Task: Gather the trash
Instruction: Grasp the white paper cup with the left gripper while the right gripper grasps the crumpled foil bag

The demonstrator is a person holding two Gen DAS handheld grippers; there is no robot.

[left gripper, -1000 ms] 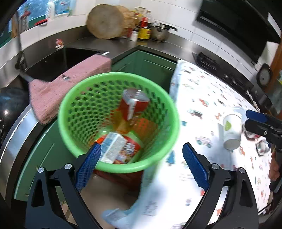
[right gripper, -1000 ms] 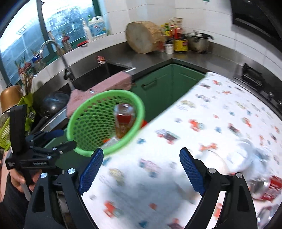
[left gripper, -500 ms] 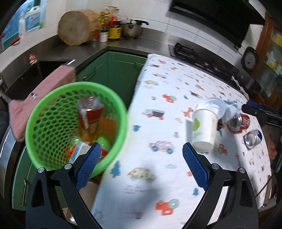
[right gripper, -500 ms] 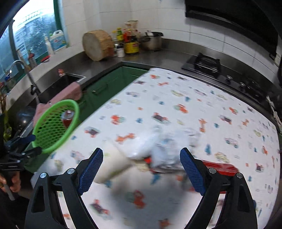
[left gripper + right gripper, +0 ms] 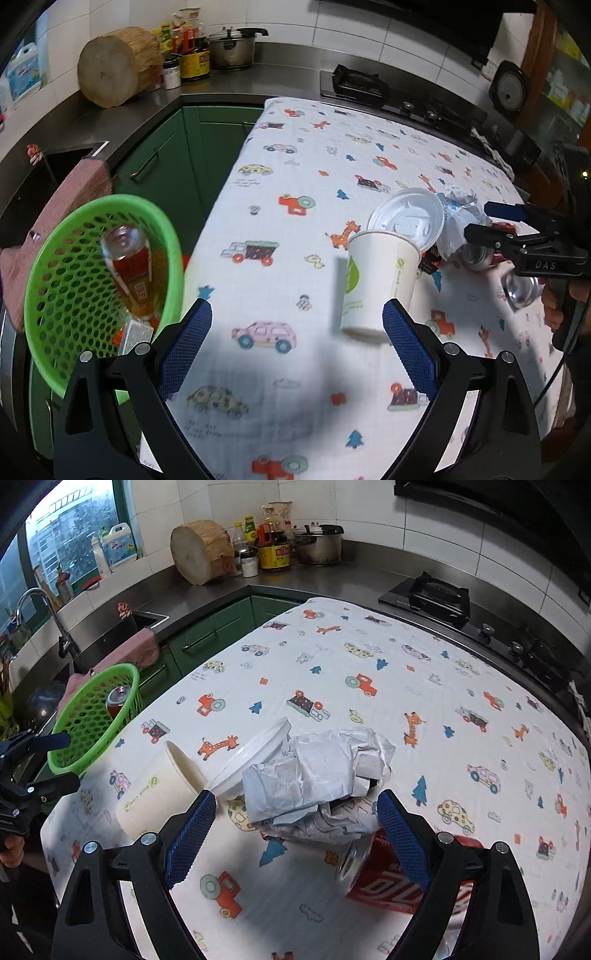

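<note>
Crumpled grey plastic (image 5: 317, 775) lies between the right gripper's (image 5: 293, 832) wide-open, empty fingers; left gripper's (image 5: 295, 345) fingers likewise gape.

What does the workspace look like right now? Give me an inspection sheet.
Surface: table under a cartoon-print cloth.
Job's things: paper cup upright; white lid leaning by it; crumpled wrapper; red can on its side; second can near the right tool; green basket off the table's edge, holding a bottle.
Clutter: nothing seen beyond the trash.
Grippers: left tool open, empty; right tool open, over the wrapper.
Cables: thin cable below the right tool.
Surroundings: sink, pink towel, stove, wooden block.
</note>
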